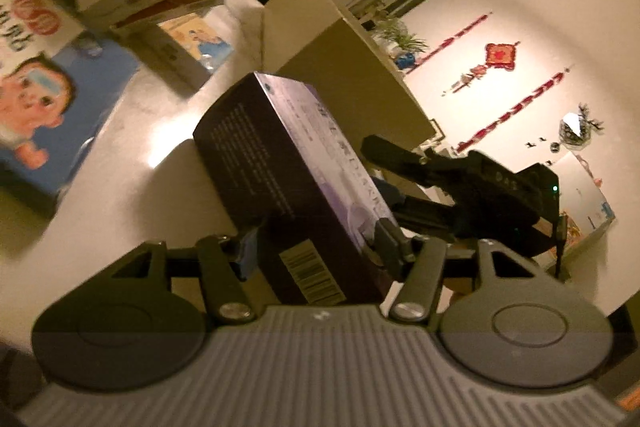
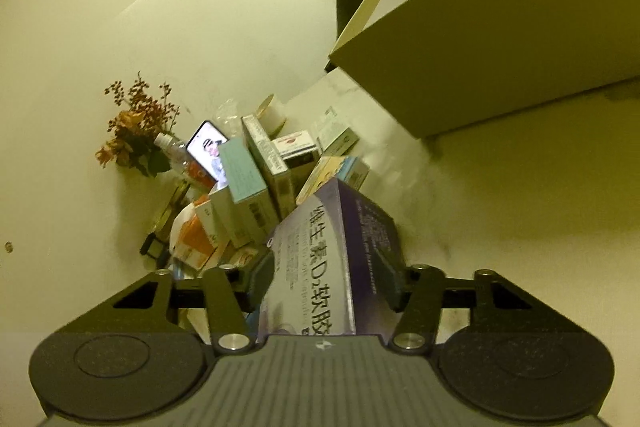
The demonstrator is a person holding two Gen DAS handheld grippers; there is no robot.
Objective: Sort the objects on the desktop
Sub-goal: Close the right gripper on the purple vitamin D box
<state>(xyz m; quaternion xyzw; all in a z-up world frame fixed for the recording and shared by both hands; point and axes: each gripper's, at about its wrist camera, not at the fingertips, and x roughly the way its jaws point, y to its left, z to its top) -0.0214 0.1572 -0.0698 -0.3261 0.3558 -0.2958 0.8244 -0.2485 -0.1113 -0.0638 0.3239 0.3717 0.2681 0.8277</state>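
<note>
The purple box (image 1: 296, 179) is up off the white table (image 1: 132, 155), gripped at once by your left gripper (image 1: 316, 247) and right gripper (image 2: 326, 283). Judged light, stiff card with slick faces: hold the broad sides, moderate squeeze.

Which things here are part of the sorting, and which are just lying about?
In the job: purple box, between the fingers of left gripper and right gripper; pile of small boxes; open white carton, probably.
Lying about: phone, dried flowers, red wall ornament.
</note>
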